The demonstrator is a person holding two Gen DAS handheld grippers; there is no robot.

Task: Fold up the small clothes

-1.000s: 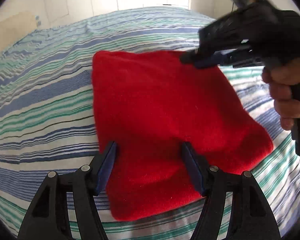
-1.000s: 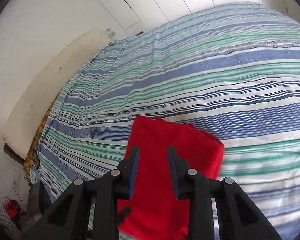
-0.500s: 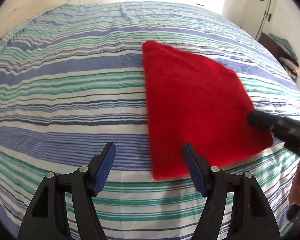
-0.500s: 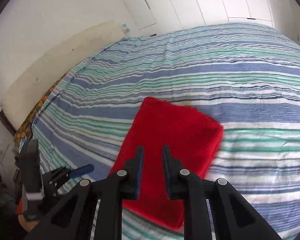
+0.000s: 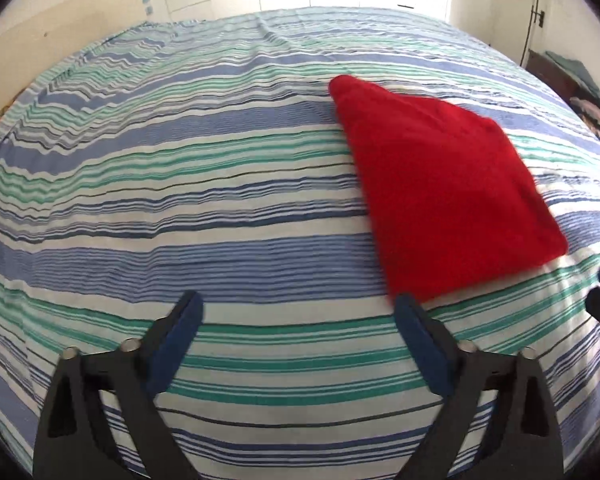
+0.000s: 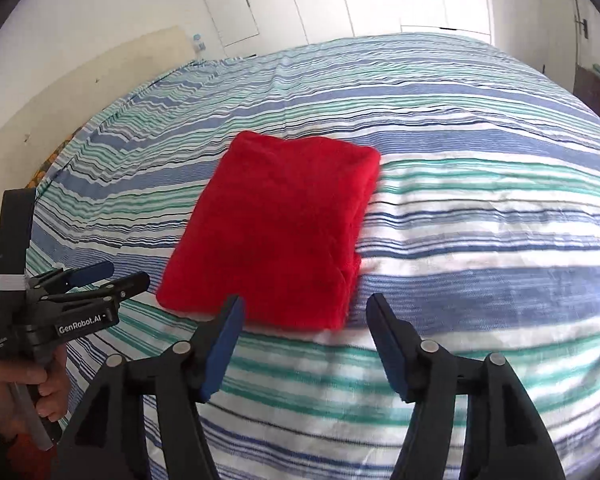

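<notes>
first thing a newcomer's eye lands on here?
The folded red cloth, lying flat mid-bed on the striped sheet. Next, the two open claws: the right claw just short of the cloth's near edge, the left claw over bare sheet beside it.

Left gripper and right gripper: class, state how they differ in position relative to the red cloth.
The left gripper sits beside the red cloth, off its corner; the right gripper faces the cloth's near edge squarely. Both have jaws open, hold nothing, and are clear of the cloth on the striped bedsheet.

Bright daylight from behind, fisheye-curved dark edges, slight motion blur.
</notes>
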